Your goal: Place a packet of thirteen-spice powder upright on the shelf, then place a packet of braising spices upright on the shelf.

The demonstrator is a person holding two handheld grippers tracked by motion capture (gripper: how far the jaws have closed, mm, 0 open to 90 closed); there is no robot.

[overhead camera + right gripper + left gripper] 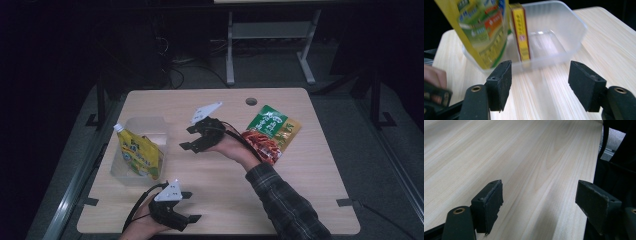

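Note:
A clear plastic tub (150, 126) stands at the table's left, holding a yellow spouted pouch (139, 154) that leans against its near wall. In the right gripper view the tub (564, 37) also contains a narrow yellow box (521, 35) standing upright beside the pouch (479, 27). My right gripper (186, 138) hovers just right of the tub, jaws open and empty (540, 82), pointing at it. A green and red snack packet (270, 132) lies flat behind the right wrist. My left gripper (192, 206) rests open near the front edge, over bare wood (539, 202).
The wooden table (215, 185) has a round cable hole (251, 101) at its back edge. A white-legged frame (270, 45) stands on the floor beyond. A plaid sleeve (285, 205) crosses the front right.

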